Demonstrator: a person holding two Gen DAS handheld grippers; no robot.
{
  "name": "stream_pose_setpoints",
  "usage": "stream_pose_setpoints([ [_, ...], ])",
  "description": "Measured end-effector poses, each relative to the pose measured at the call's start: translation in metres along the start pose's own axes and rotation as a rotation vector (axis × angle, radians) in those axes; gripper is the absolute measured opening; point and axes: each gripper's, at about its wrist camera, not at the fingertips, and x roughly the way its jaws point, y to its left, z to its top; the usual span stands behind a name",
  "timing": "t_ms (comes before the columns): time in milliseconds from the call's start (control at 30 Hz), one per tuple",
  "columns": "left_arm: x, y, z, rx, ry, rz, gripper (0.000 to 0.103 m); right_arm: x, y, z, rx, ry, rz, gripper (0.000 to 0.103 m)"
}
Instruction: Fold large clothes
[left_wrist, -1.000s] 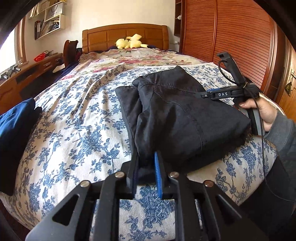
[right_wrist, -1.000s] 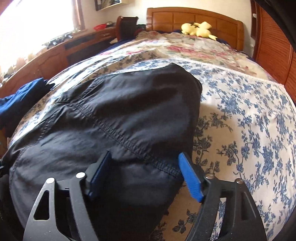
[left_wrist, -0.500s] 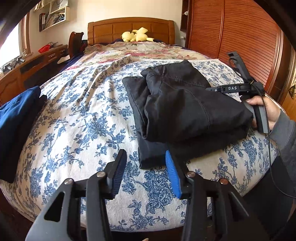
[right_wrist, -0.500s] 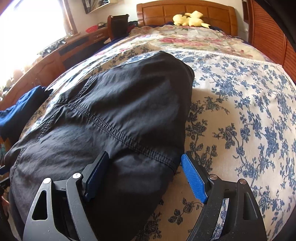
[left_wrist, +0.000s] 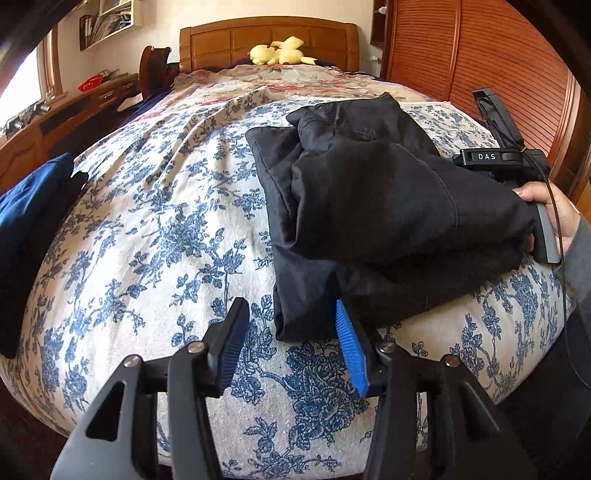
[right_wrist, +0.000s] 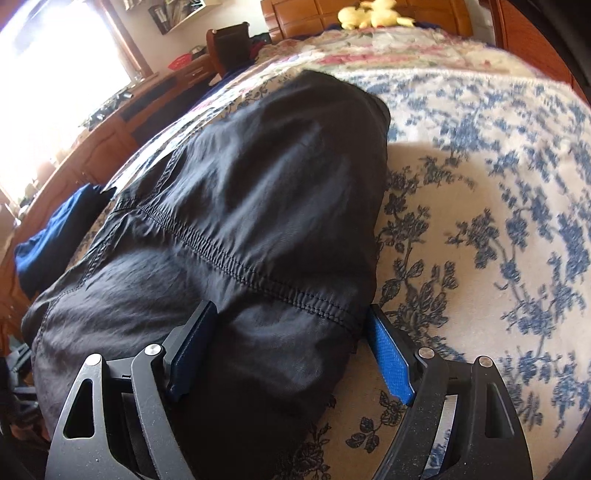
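Note:
A black garment, folded into a thick bundle, lies on the right half of the floral bed cover. Just short of its near corner hovers my left gripper, jaws opening. The corner shows between the fingers, but the pads do not press it. In the right wrist view the garment fills the frame. My right gripper stands wide open astride its near folded edge, with fabric bulging between the fingers. In the left wrist view a hand holds that gripper's handle at the bundle's right side; its fingertips are hidden behind the cloth.
A blue garment lies at the bed's left edge. A yellow plush toy sits by the wooden headboard. A wooden desk runs along the left, and slatted wardrobe doors stand on the right.
My left gripper has let go of the garment's near corner, opened and drawn back a little. The right gripper has rolled slightly and sunk closer onto the fold.

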Motion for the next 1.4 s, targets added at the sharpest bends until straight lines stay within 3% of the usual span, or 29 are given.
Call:
stream_pose_setpoints([
  [133,-0.001,-0.001,-0.001,-0.015,0.0,0.011,0.047,-0.001,-0.002,-0.001,0.012,0.008,0.048,0.069],
  [200,-0.003,-0.001,-0.003,-0.015,0.0,0.017,0.047,-0.002,-0.002,-0.001,0.011,0.005,0.064,0.054],
  [233,-0.004,-0.001,-0.003,-0.015,0.001,0.021,0.047,-0.003,-0.002,-0.001,0.009,0.0,0.076,0.039],
  [267,-0.005,-0.001,-0.003,-0.014,0.003,0.024,0.047,-0.007,-0.001,-0.001,0.006,-0.01,0.084,0.03],
  [333,-0.008,0.001,-0.004,-0.013,0.002,0.033,0.047,-0.014,0.004,-0.003,-0.009,-0.019,0.076,0.018],
  [567,-0.025,0.012,-0.008,-0.042,-0.035,0.048,0.047,-0.042,0.025,-0.028,-0.094,-0.019,0.076,0.011],
  [767,-0.029,0.015,-0.002,-0.032,-0.062,0.05,0.047,-0.065,0.035,-0.05,-0.156,-0.011,0.059,0.011],
  [1000,-0.018,0.022,0.005,-0.039,-0.063,0.042,0.047,-0.064,0.026,-0.042,-0.159,-0.001,0.041,0.015],
  [1100,-0.014,0.024,0.007,-0.033,-0.059,0.031,0.047,-0.063,0.023,-0.036,-0.154,-0.003,-0.002,0.032],
  [1167,-0.013,0.025,0.008,-0.028,-0.061,0.024,0.047,-0.066,0.014,-0.032,-0.123,-0.022,-0.036,0.061],
  [1233,-0.011,0.027,0.009,-0.03,-0.064,0.02,0.047,-0.07,0.003,-0.025,-0.091,-0.053,-0.033,0.067],
  [1400,-0.005,0.034,0.009,-0.035,-0.054,0.006,0.047,-0.055,-0.016,-0.012,-0.042,-0.059,-0.085,0.068],
])
